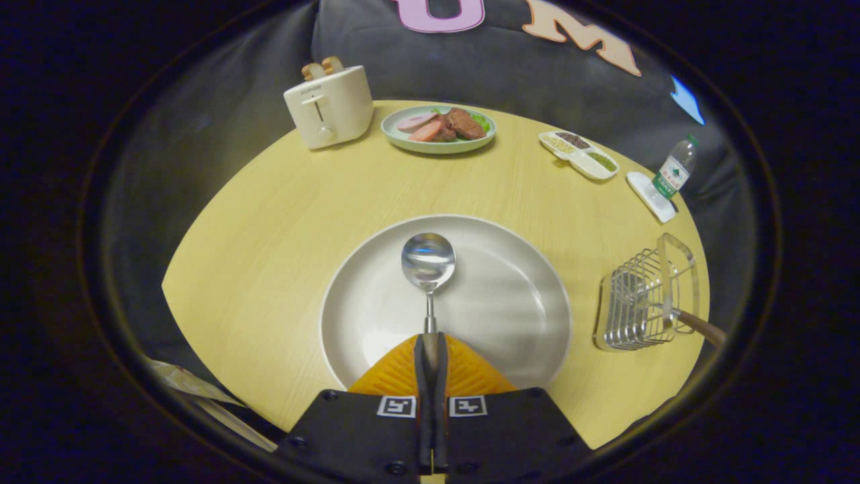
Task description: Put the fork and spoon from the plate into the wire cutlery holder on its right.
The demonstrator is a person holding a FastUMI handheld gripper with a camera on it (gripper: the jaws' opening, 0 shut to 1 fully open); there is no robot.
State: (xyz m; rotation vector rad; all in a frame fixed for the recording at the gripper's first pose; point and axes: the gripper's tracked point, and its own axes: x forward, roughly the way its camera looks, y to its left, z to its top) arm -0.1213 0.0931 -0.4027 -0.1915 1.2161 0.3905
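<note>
A metal spoon [428, 263] points away from me over the big white plate [510, 296], its bowl out beyond my fingers. My gripper [430, 344] is shut on the spoon's handle, which runs back between the two fingers. To the right of the plate stands the wire cutlery holder [638, 302], and a wooden-handled utensil [700, 327] sticks out of it toward the right. I cannot tell whether the spoon touches the plate or hangs just above it.
The round wooden table [269, 235] carries a cream toaster [329, 106] at the back left, a green plate of food [438, 128] behind the white plate, a divided condiment dish [578, 153], and a water bottle [675, 169] on a white coaster at the back right.
</note>
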